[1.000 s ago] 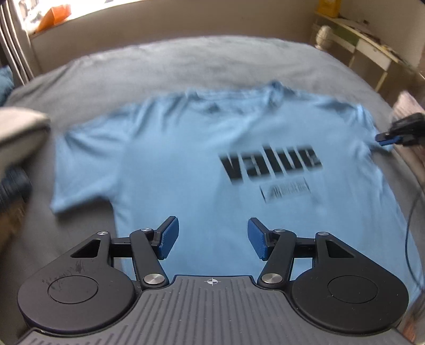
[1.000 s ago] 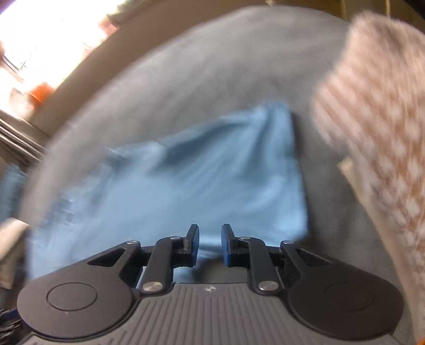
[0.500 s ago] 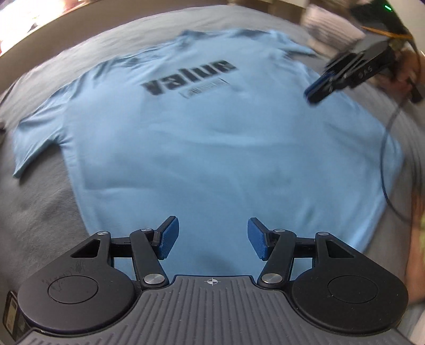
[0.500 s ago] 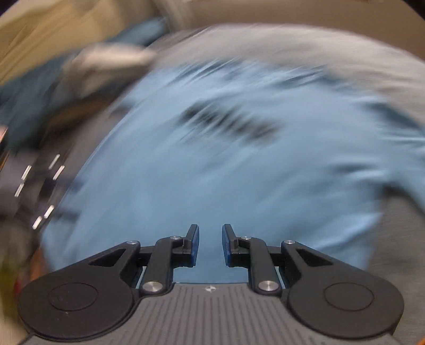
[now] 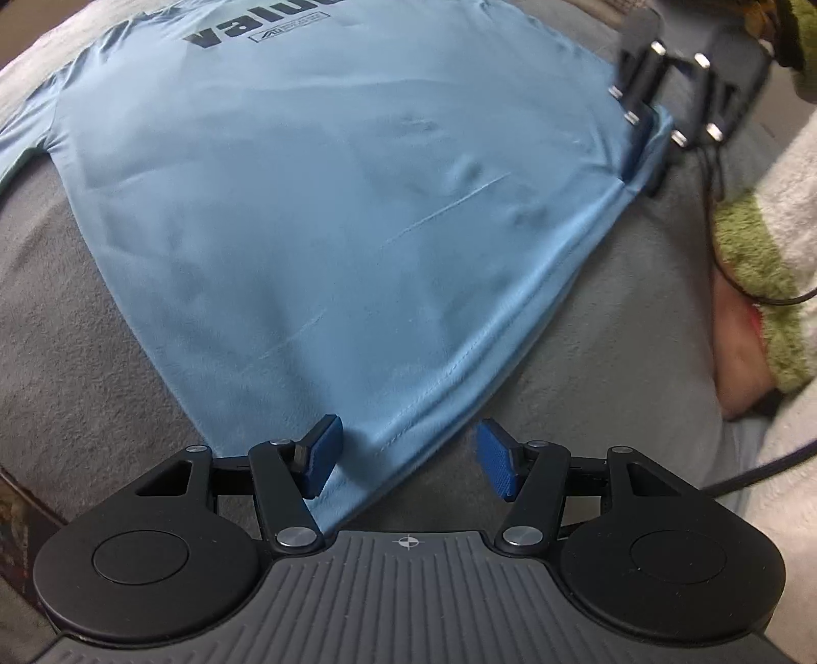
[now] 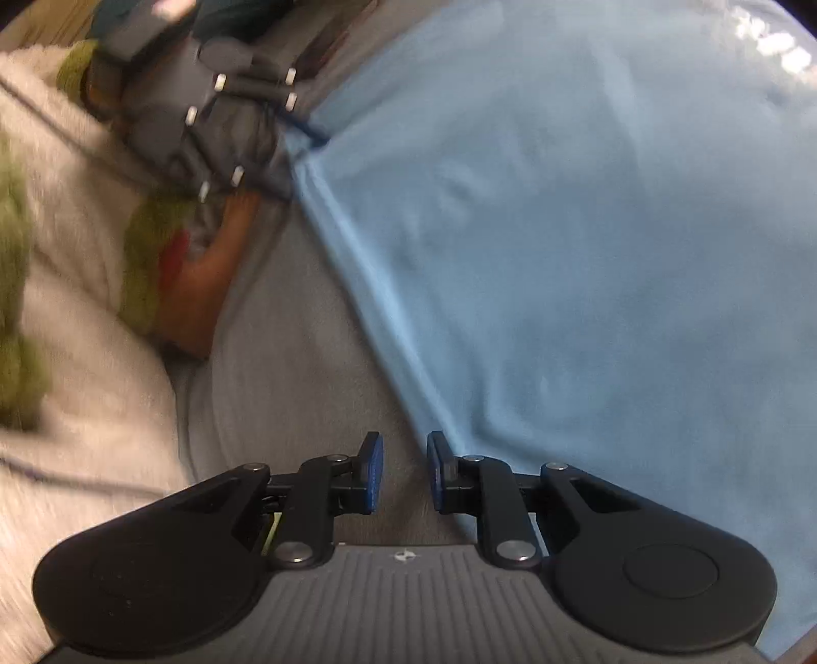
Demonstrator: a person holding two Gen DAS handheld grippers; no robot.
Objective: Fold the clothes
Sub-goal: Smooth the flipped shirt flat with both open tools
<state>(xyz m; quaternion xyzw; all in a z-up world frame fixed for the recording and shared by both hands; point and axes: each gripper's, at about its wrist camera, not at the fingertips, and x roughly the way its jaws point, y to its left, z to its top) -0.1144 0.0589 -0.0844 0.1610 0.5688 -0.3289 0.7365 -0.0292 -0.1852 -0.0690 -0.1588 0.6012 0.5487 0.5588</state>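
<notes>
A light blue T-shirt [image 5: 332, 204] with a dark "value" print [image 5: 255, 30] lies flat on a grey blanket [image 5: 587, 332]. My left gripper [image 5: 408, 454] stands open over one corner of the hem; the cloth lies under its left finger [image 5: 321, 454]. At the hem's other corner is my right gripper [image 5: 646, 158], blurred. In the right wrist view the right gripper [image 6: 403, 472] has a narrow gap that shows only blanket, and the shirt [image 6: 587, 255] edge runs beside its right finger [image 6: 439, 472]. The left gripper [image 6: 301, 122] shows at the far corner.
A person's hand [image 5: 740, 357] in a white and green fleece sleeve [image 5: 755, 255] rests on the blanket right of the hem. A black cable [image 5: 715, 204] trails from the right gripper across that sleeve. Bare blanket lies between the hem and the person.
Both grippers have come down from over the shirt to its hem. The left moved from the middle to one corner. The right swung round and rolled to the opposite corner.
</notes>
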